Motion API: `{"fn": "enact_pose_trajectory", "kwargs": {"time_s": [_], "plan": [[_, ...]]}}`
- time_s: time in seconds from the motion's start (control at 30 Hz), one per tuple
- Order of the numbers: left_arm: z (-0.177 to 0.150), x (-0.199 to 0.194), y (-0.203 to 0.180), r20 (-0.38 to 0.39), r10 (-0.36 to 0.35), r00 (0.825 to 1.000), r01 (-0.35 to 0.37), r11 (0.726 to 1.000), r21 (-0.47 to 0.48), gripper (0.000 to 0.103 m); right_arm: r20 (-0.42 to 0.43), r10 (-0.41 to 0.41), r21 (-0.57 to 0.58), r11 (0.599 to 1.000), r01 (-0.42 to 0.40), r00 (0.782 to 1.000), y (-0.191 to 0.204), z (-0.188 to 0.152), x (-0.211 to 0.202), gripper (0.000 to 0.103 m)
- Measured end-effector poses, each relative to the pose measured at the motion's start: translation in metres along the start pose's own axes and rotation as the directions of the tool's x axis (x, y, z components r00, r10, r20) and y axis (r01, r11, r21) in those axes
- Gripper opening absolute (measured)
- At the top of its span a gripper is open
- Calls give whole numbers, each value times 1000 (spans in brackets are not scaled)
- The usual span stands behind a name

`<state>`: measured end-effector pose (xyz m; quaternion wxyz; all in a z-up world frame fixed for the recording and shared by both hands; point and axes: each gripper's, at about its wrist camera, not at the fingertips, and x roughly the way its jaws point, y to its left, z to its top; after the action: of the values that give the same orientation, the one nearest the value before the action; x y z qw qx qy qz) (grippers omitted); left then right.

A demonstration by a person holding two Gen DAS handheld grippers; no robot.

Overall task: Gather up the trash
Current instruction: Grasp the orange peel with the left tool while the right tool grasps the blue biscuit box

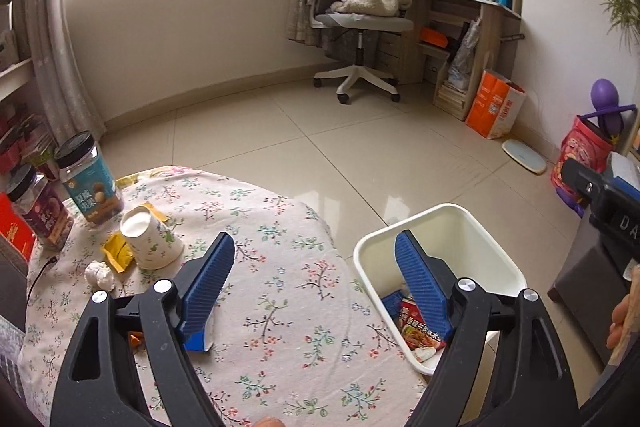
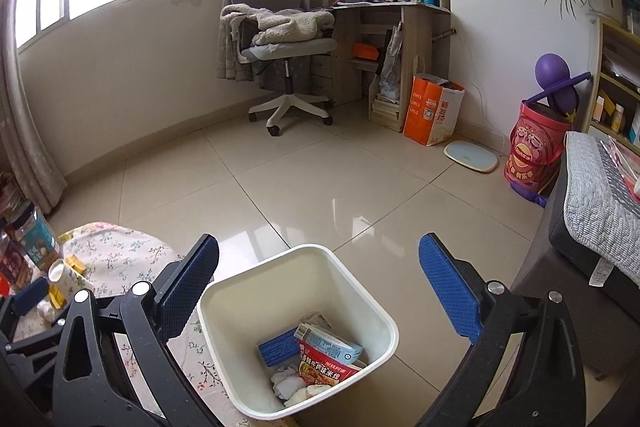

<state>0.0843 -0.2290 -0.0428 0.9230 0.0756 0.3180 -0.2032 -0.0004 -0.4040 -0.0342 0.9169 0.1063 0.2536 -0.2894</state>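
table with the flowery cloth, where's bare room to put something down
Free: the cloth between the tipped paper cup and the white bin. Crowded: the left edge, with jars, yellow wrappers and a crumpled tissue.

Bin [image 2: 384,311] on floor right of table [image 1: 280,327]; wrappers [image 2: 324,367] inside; cup [image 1: 150,243], apparently tipped, on table's left.

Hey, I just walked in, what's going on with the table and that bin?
A person is clearing trash with two handheld grippers. Both the left gripper and right gripper are open and empty. The white plastic bin on the floor already holds a red food packet, a blue box and crumpled tissues. A tipped floral paper cup, yellow wrappers and a tissue wad remain on the floral tablecloth.
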Motion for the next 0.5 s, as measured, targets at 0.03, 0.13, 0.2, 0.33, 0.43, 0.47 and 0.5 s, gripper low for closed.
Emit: {"fn": "enact_pose_trajectory", "kwargs": {"time_s": [0.03, 0.13, 0.2, 0.33, 0.43, 0.47, 0.5], "plan": [[1, 0, 7, -4, 8, 1000, -8, 1000, -14, 81, 0, 1, -17, 1000, -1, 1000, 7, -1, 1, 96], [2, -1, 26, -9, 43, 999, -43, 998, -44, 81, 1, 19, -45, 999, -19, 1000, 25, 0, 1, 96], [1, -2, 38, -14, 62, 998, -63, 996, -65, 82, 1, 36, -58, 998, -36, 999, 38, 1, 0, 96], [-2, -2, 62, -34, 101, 994, -104, 989, -101, 82, 1, 72, -83, 994, -72, 997, 64, 1, -2, 96], [-5, -2, 78, -46, 127, 991, -131, 984, -117, 82, 6, 92, -113, 989, -91, 996, 84, 1, -4, 96], [-6, -2, 83, -52, 134, 990, -139, 982, -124, 82, 4, 100, -122, 988, -98, 995, 90, 1, -5, 96], [-7, -2, 89, -56, 138, 989, -144, 981, -133, 82, 0, 109, -128, 986, -108, 994, 97, 2, -4, 96]]}}
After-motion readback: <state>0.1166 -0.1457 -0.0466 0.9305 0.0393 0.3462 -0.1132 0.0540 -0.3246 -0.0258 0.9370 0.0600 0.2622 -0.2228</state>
